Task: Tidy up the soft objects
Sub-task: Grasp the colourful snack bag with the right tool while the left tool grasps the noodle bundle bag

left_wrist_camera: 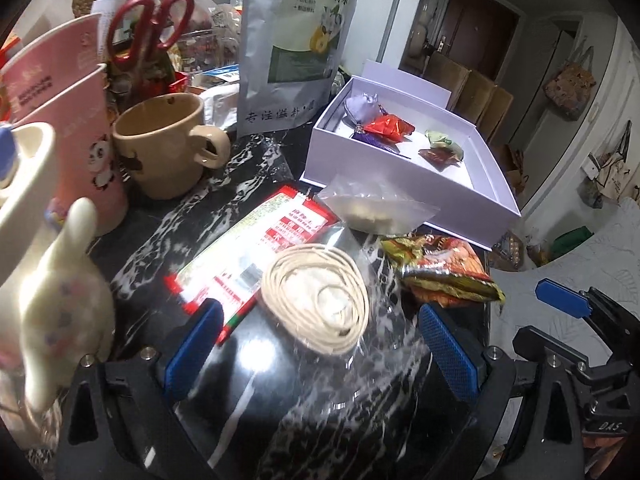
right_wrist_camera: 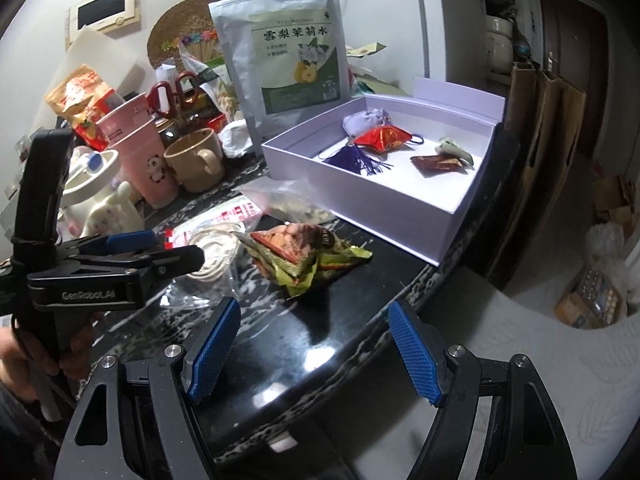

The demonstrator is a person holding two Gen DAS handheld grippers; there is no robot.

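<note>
A white box (left_wrist_camera: pixel 400 196) lies open on the black marble table and holds a lilac pouch (left_wrist_camera: pixel 362 106), a red sachet (left_wrist_camera: pixel 388 128), a green sachet (left_wrist_camera: pixel 444 142) and a brown one (left_wrist_camera: pixel 438 156). A pile of brocade sachets (right_wrist_camera: pixel 304 252) lies on the table in front of the box (right_wrist_camera: pixel 360 204). Beside it is a coil of beige cord (left_wrist_camera: pixel 316 304) in a clear bag. My left gripper (left_wrist_camera: pixel 320 344) is open just short of the coil, its pads to either side. My right gripper (right_wrist_camera: pixel 316 354) is open and empty, a little short of the sachet pile.
A beige mug (left_wrist_camera: pixel 168 144), pink panda cups (left_wrist_camera: pixel 76 128), red scissors (left_wrist_camera: pixel 152 24), a tall tea pouch (left_wrist_camera: pixel 296 40) and a ceramic rabbit (left_wrist_camera: pixel 60 304) crowd the left and back. A red printed packet (left_wrist_camera: pixel 260 248) lies under the cord bag. The table's rounded edge (right_wrist_camera: pixel 400 300) runs at the right.
</note>
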